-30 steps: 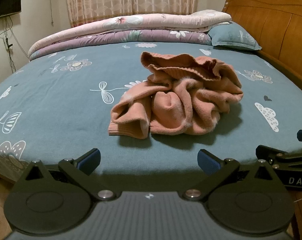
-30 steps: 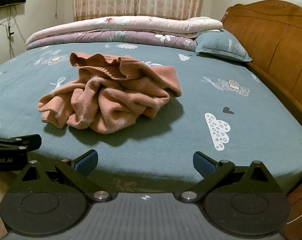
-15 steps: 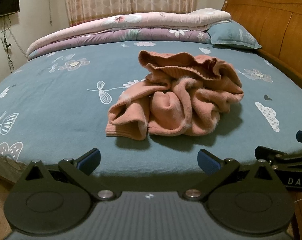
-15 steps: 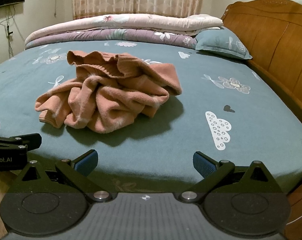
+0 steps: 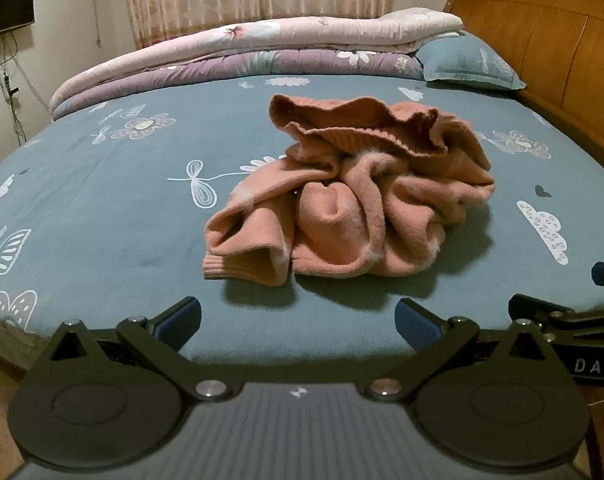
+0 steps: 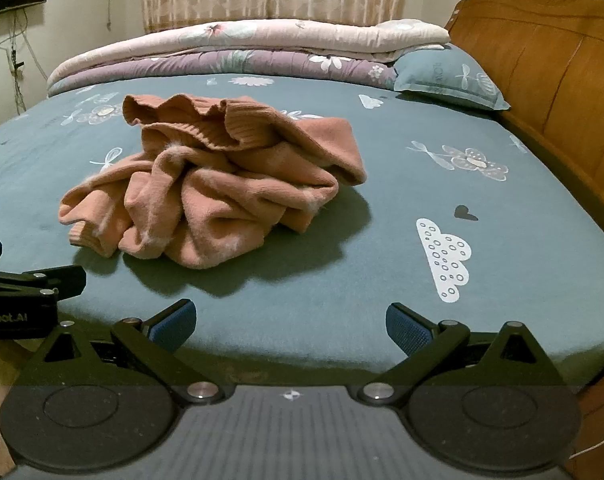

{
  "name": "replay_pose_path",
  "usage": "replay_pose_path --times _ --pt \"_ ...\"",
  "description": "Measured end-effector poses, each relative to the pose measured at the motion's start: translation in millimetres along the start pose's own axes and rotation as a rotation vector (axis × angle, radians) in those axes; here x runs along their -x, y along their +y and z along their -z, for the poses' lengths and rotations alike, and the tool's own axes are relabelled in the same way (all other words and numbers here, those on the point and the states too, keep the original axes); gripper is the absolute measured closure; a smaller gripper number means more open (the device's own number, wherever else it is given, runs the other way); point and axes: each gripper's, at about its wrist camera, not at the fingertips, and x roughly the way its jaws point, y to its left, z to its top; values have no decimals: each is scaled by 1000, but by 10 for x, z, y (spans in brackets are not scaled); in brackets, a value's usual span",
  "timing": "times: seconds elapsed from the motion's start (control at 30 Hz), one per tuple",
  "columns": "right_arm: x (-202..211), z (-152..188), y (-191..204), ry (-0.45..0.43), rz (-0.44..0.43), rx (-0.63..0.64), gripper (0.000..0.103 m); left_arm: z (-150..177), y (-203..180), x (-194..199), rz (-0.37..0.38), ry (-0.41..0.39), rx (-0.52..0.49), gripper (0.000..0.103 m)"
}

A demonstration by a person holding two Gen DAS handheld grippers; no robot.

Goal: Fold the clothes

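Bed, crumpled sweater, quilts, pillow

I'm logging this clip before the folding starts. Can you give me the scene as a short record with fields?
garment: pink sweater, crumpled in a heap, not yet folded
surface: bed with blue printed sheet
left gripper: open, short of the sweater, holding nothing
right gripper: open, holding nothing
bedding: folded quilts along the far edge, pillow by the wooden headboard

Dim, warm indoor light is falling from above and behind; the sweater is casting a soft shadow toward six o'clock. Fisheye distortion is bending edges, with corners darkening; focus is staying reasonably sharp.
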Motion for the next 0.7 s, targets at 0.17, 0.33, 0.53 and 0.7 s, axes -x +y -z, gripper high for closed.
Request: replay_pose_path --times 0.17,0.33,0.53,0.7 --pt "-72 -25 0 0 -10 3 0 -40 -6 -57 -1 1 -3 1" --pt "-168 -71 -7 -3 -13 10 0 -98 9 -129 -8 2 0 1" --pt "-311 -179 -20 -14 -13 29 0 -213 34 -235 -19 -9 -3 1" --pt "-434 -354 -57 -42 -5 41 0 -372 96 -404 -44 -8 4 1"
